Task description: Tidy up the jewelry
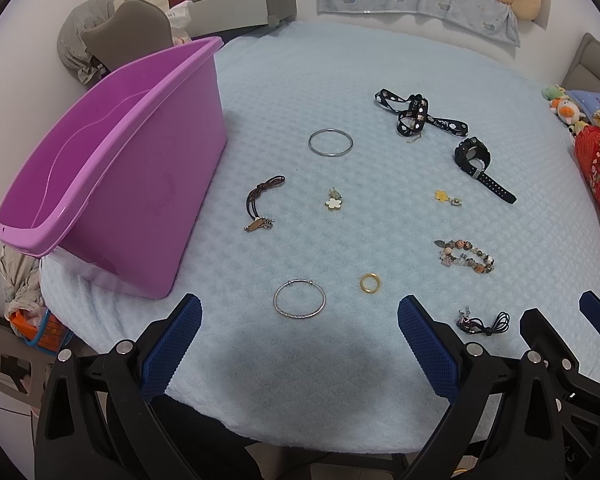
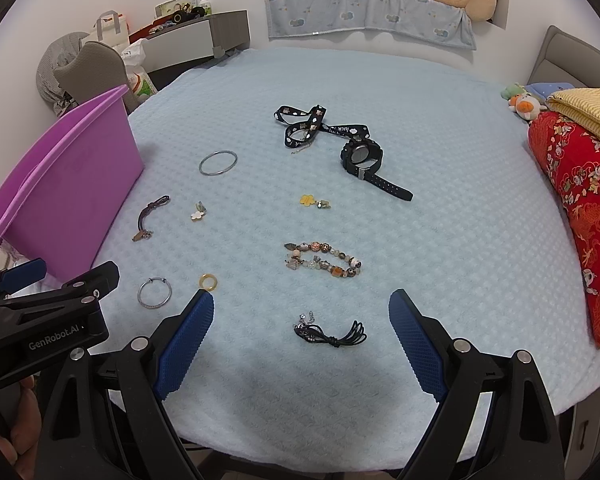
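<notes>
Jewelry lies scattered over the light blue waffle-textured blanket (image 1: pixel 340 64), nothing sorted yet. Near edge: thin silver bangle with clasp (image 1: pixel 299 298), small gold ring (image 1: pixel 370 283) just beside it, black cord necklace with charms (image 2: pixel 330 332) toward the near right corner. Middle: multicolour beaded bracelet (image 2: pixel 323 261), yellow flower charm (image 2: pixel 314 201), white flower charm (image 1: pixel 333 200), brown cord bracelet with metal tag (image 1: pixel 260 204). Farther in: plain silver ring bangle (image 1: pixel 331 142), black digital wristwatch with rubber strap (image 2: pixel 366 160), black patterned lanyard ribbon (image 2: pixel 314 126) touching or nearly touching the watch. Purple plastic tub (image 1: pixel 112 168) stands at the blanket's left edge, looks empty as far as its inside shows.

Left gripper (image 1: pixel 300 344) hovers over the near edge, blue pads spread wide, holding nothing; silver bangle with clasp sits just ahead between its fingers. Right gripper (image 2: pixel 302 344) likewise spread wide and empty, black cord necklace right between its fingers.

Step, as I judge: very start, first pick not made. Next move likely: right gripper drops onto the cord necklace, closes on the bunched cord, carries it left to the tub; or left takes the bangle. Thin flat pieces on soft blanket, so pads must press low to catch them; bangle may slip.
</notes>
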`<control>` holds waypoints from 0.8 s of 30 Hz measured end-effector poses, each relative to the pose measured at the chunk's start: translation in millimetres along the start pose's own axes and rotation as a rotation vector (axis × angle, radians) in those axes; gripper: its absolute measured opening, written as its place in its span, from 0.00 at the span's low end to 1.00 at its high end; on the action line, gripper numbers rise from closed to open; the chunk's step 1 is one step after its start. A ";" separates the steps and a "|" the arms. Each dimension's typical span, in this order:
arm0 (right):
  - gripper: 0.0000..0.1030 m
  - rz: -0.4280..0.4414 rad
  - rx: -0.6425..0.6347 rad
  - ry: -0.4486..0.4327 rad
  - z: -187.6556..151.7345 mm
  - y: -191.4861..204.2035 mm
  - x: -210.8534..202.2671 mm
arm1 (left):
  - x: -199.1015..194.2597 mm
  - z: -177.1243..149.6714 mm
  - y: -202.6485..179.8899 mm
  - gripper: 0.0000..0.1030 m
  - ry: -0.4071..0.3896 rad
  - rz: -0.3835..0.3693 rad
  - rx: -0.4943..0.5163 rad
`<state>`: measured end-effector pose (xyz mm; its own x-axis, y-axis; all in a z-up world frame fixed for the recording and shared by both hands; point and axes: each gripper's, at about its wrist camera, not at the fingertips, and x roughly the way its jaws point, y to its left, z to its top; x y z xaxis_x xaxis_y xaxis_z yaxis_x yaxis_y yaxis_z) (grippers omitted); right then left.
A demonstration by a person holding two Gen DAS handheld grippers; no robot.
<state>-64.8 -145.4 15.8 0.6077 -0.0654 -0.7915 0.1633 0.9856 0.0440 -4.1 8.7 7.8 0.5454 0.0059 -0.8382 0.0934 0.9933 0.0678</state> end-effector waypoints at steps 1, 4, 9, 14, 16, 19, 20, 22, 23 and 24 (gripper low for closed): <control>0.83 0.001 0.001 0.001 -0.2 -1.0 1.5 | 0.0 -0.1 0.0 0.94 0.000 0.000 0.000; 0.83 0.004 0.003 0.004 -2.3 -1.0 3.0 | 1.2 -1.6 0.6 0.94 0.002 0.001 -0.001; 0.83 0.013 0.010 0.016 -5.3 -3.7 8.0 | 7.7 -5.3 2.4 0.94 0.014 0.002 -0.001; 0.83 0.025 0.021 0.035 -11.8 -11.8 14.9 | 17.8 -9.6 4.6 0.94 0.028 0.001 -0.010; 0.83 0.029 0.030 0.052 -16.9 -17.3 20.2 | 24.1 -13.6 8.4 0.94 0.033 0.006 -0.016; 0.83 0.031 0.045 0.077 -25.1 -27.0 29.1 | 35.9 -21.3 16.2 0.94 0.042 0.014 -0.033; 0.83 0.031 0.047 0.084 -27.9 -29.8 32.7 | 41.0 -24.4 19.3 0.94 0.048 0.015 -0.038; 0.83 0.029 0.048 0.098 -33.4 -34.6 39.9 | 51.6 -29.9 22.7 0.94 0.063 0.013 -0.040; 0.83 0.026 0.051 0.108 -37.0 -37.8 44.9 | 56.4 -32.1 23.5 0.94 0.071 0.015 -0.038; 0.83 0.026 0.054 0.113 -38.5 -40.3 47.8 | 60.4 -33.8 23.8 0.94 0.077 0.016 -0.035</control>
<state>-72.3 -182.3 -47.3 0.5212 -0.0191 -0.8532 0.1925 0.9766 0.0958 2.9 36.6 -59.5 0.4809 0.0289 -0.8763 0.0557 0.9964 0.0634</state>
